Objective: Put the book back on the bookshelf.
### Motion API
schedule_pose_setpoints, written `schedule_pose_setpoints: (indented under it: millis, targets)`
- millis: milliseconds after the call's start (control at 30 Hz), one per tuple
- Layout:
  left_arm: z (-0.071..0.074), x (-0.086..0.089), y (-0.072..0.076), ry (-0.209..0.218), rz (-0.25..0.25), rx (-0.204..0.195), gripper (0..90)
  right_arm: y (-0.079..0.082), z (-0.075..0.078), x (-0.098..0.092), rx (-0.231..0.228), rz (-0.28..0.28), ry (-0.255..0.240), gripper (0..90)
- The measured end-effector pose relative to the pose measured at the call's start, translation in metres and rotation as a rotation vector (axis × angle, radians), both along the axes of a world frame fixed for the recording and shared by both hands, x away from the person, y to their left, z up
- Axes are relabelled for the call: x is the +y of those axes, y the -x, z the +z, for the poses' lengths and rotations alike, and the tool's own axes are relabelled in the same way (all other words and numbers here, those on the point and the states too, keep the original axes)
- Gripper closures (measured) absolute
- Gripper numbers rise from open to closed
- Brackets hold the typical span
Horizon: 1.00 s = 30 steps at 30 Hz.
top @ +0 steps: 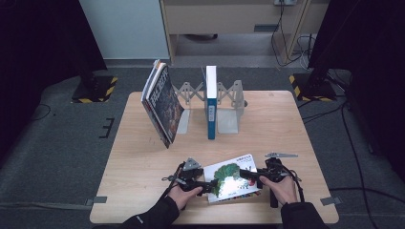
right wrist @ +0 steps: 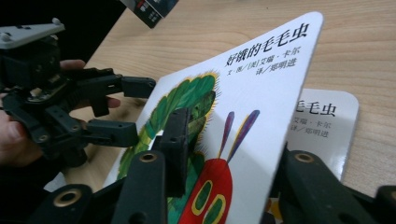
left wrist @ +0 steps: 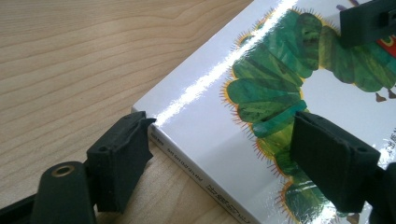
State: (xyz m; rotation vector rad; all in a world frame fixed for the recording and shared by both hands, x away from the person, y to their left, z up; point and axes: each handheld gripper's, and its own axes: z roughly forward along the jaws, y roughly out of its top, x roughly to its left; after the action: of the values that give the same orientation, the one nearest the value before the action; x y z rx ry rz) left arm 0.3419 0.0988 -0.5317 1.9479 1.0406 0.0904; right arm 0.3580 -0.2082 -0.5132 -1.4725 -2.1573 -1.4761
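caterpillar book at front edge of table

caterpillar book (top: 232,180) near front edge of wooden table (top: 143,157), between both hands. front cover (right wrist: 243,116) lifted and tilted, clamped between jaws of right gripper (top: 252,175). left gripper (top: 209,186) at spine corner, jaws wide, one off the edge, one above the cover, not pressing. further back: metal book rack (top: 229,102) with upright blue book (top: 210,102); leaning books (top: 161,102) at its left.

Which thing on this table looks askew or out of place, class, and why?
The dark books at the left end of the metal rack lean steeply, while the blue book stands upright. The caterpillar book lies off the rack, its front cover lifted open.
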Motion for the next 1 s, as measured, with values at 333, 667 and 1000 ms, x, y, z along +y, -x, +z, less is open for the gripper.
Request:
schedule_pose_setpoints:
  millis: [333, 667, 1000]
  targets:
    - [0.002, 0.003, -0.002, 0.027, 0.004, 0.016, 20.3, 0.001, 0.008, -0.004, -0.009, 0.0, -0.067, 76.0]
    - [0.005, 0.006, -0.004, 0.053, 0.007, 0.018, 19.6, 0.0, 0.016, -0.006, -0.011, -0.007, -0.104, 81.2]
    - [0.006, 0.006, -0.004, 0.074, -0.003, 0.036, 19.2, 0.002, 0.028, -0.009, -0.075, 0.003, -0.137, 83.9]
